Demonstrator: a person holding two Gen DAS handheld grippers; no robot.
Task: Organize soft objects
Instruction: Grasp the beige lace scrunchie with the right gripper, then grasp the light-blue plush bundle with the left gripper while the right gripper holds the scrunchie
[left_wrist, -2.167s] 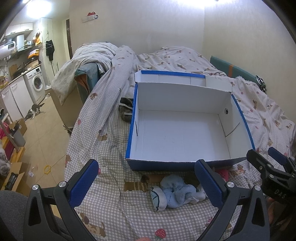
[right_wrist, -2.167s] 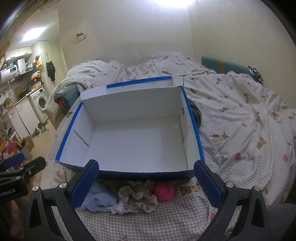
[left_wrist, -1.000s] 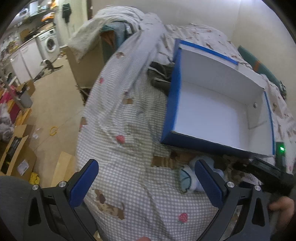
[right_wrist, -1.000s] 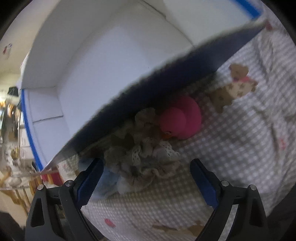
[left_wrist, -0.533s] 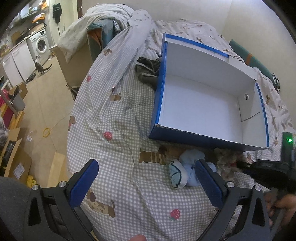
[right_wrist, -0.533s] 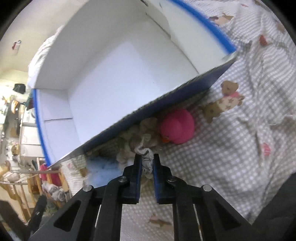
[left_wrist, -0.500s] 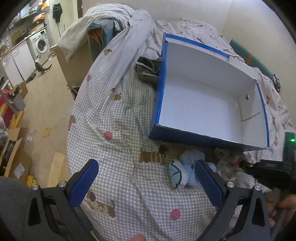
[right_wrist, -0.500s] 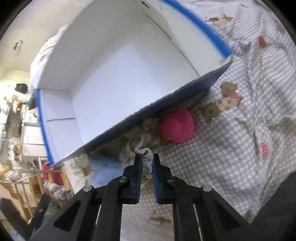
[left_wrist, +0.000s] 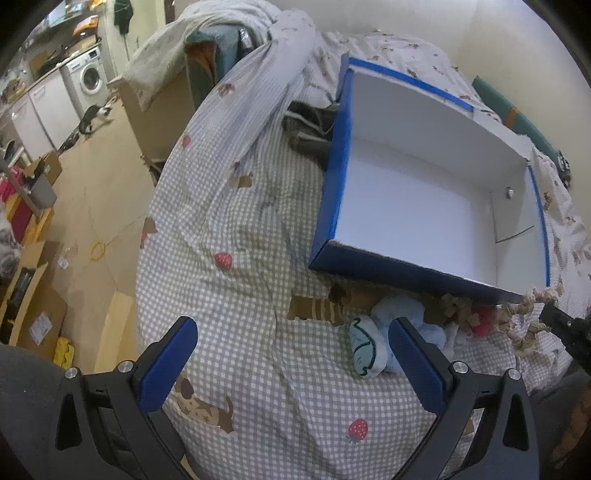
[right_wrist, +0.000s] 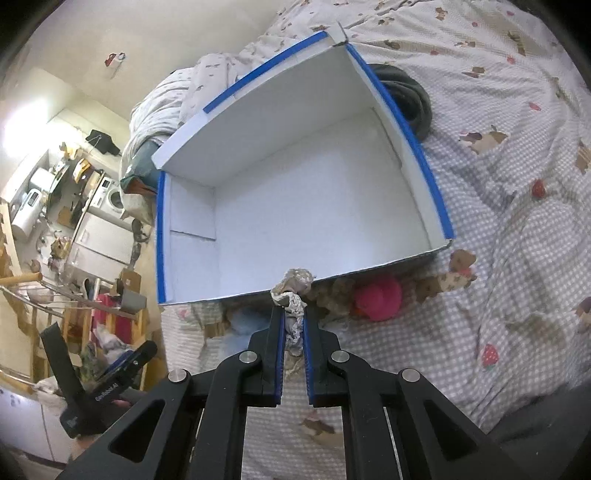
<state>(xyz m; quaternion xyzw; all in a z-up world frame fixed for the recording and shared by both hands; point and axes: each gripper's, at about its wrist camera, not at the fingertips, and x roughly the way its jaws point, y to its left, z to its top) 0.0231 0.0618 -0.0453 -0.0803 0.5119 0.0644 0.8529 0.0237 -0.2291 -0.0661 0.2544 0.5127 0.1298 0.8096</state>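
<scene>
Right wrist view: right gripper (right_wrist: 293, 325) clamps the lace scrunchie (right_wrist: 293, 291) between its fingers; left gripper (left_wrist: 291, 354) gapes empty.

There was one blue-edged box (left_wrist: 424, 206) on the bed (left_wrist: 240, 229). Before the box's near wall lay one lacy beige cloth (right_wrist: 293, 295), one pink toy (right_wrist: 378, 297) and what seemed two pale blue plush pieces (left_wrist: 384, 343), half hidden. Two tools (left_wrist: 291, 358) showed.

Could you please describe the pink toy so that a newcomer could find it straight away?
Find the big white box with blue edges on the checked bedspread. The pink toy lies just outside its near wall, the only round, bright thing beside the beige lace and blue cloth.
</scene>
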